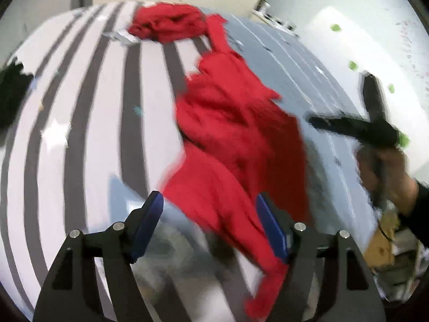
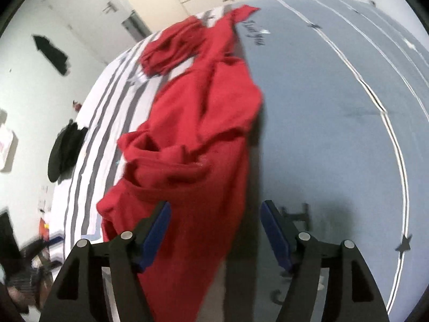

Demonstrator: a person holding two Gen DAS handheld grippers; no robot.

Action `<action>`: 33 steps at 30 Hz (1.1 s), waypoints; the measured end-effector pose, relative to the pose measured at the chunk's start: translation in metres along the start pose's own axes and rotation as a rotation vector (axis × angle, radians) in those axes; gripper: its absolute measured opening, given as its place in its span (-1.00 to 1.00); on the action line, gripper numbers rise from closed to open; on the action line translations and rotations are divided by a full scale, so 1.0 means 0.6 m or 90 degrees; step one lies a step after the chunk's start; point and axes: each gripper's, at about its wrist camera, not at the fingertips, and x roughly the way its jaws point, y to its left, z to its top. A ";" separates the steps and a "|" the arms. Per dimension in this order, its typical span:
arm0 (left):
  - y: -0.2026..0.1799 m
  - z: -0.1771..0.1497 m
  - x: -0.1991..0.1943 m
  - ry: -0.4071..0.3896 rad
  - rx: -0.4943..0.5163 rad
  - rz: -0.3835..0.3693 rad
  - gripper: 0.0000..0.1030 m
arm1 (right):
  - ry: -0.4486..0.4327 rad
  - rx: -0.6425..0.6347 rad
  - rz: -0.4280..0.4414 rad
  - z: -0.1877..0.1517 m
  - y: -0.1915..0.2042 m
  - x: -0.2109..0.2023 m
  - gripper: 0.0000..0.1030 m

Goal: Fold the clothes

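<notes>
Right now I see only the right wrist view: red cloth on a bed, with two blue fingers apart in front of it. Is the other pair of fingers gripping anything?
Observer: No. In the left wrist view the left gripper has its fingers spread; the red garment runs between them, unpinched.
Operator: Does my own tool show from there?
Observer: Yes. The right gripper is at that view's right side, fingers wide apart, held by a hand.
Operator: Anything beside the bed?
Observer: Something brown, like a cardboard box, sits low on the right, past the bed's edge.
</notes>
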 end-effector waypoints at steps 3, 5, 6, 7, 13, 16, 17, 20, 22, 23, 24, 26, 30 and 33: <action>0.035 0.065 0.089 0.002 -0.011 -0.001 0.34 | 0.034 0.010 -0.016 0.003 0.024 0.037 0.29; 0.049 0.099 0.153 0.030 -0.055 -0.045 0.34 | 0.062 0.023 -0.021 -0.005 0.033 0.062 0.29; 0.056 0.116 0.186 0.044 -0.077 -0.067 0.34 | 0.069 0.031 -0.020 -0.017 0.034 0.066 0.29; 0.059 0.128 0.210 0.059 -0.088 -0.076 0.34 | 0.076 0.039 -0.020 -0.030 0.035 0.071 0.29; 0.034 0.132 0.281 0.111 -0.041 -0.098 0.08 | 0.083 0.096 -0.004 -0.070 0.003 0.090 -0.15; 0.029 0.132 0.282 0.102 -0.019 -0.101 -0.78 | 0.065 0.110 0.015 -0.073 -0.014 0.087 -0.76; 0.035 0.136 0.267 0.082 -0.023 -0.103 -0.80 | 0.060 0.114 0.021 -0.073 -0.019 0.086 -0.83; 0.059 0.150 0.213 0.025 -0.053 -0.106 -0.81 | 0.041 0.099 0.030 -0.073 -0.032 0.056 -0.85; 0.080 0.160 0.162 -0.016 -0.076 -0.105 -0.82 | 0.030 0.100 0.036 -0.072 -0.046 0.032 -0.86; 0.092 0.161 0.128 -0.038 -0.082 -0.105 -0.82 | 0.024 0.105 0.042 -0.072 -0.055 0.019 -0.87; 0.100 0.159 0.103 -0.049 -0.083 -0.096 -0.82 | 0.016 0.108 0.047 -0.068 -0.064 0.005 -0.87; 0.119 0.149 0.057 -0.059 -0.093 -0.078 -0.83 | -0.001 0.115 0.056 -0.062 -0.080 -0.021 -0.93; 0.164 0.110 -0.020 -0.052 -0.126 -0.045 -0.85 | -0.025 0.104 0.091 -0.056 -0.089 -0.062 -0.93; 0.200 0.073 -0.050 -0.031 -0.146 0.008 -0.85 | 0.013 0.084 0.147 -0.053 -0.054 -0.035 -0.93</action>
